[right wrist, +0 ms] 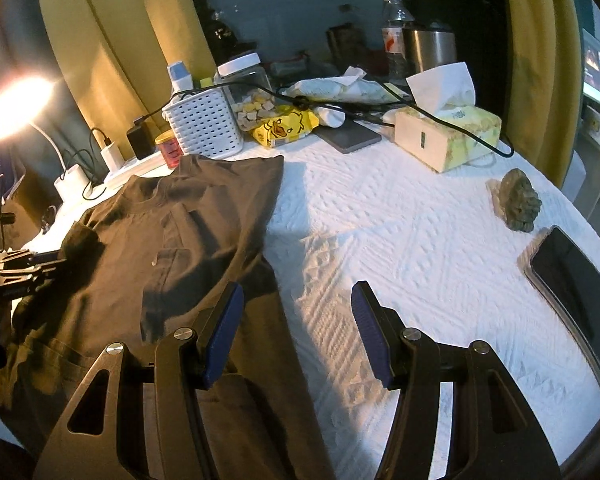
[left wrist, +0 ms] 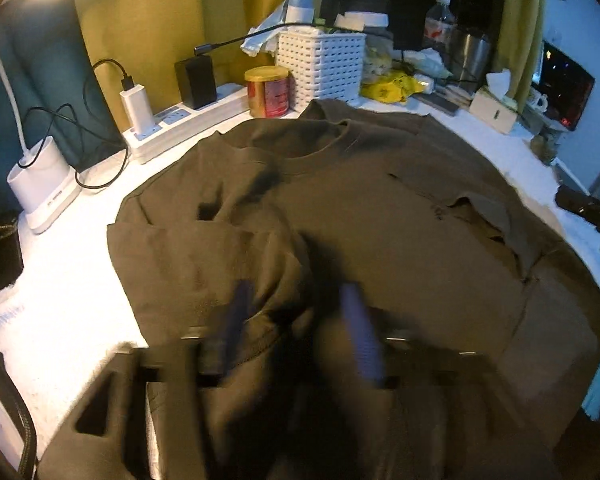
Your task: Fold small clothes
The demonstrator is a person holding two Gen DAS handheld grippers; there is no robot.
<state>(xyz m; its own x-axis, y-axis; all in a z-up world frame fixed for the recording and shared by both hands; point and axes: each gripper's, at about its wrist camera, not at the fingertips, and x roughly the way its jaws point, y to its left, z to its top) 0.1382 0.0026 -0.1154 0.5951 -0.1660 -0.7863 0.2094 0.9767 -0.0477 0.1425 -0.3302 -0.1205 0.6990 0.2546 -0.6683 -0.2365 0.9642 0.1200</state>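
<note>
We see a soft, creased olive shirt point(left wrist: 380, 216) on the bench's point(right wrist: 400, 232) embossed white cover; both hand-held grippers, left point(left wrist: 300, 328) and right point(right wrist: 298, 332), spread, a perforated basket point(right wrist: 204, 130) behind.

Yellow curtains point(right wrist: 112, 40) behind white-covered table point(right wrist: 420, 240); lit desk lamp point(right wrist: 12, 108) left; screen point(right wrist: 599, 76) right.

shirt point(right wrist: 188, 240): matt brown cloth, soft and creased
table cover point(right wrist: 400, 248): white, embossed in a ribbed, quilted pattern
basket point(right wrist: 204, 128): white perforated plastic
phone point(right wrist: 576, 296): glossy dark glass, shiny metal rim
right gripper point(right wrist: 298, 332): matt black frame, ribbed blue pads, bright metal pins
tin point(left wrist: 268, 92): glossy red, gold lid
</note>
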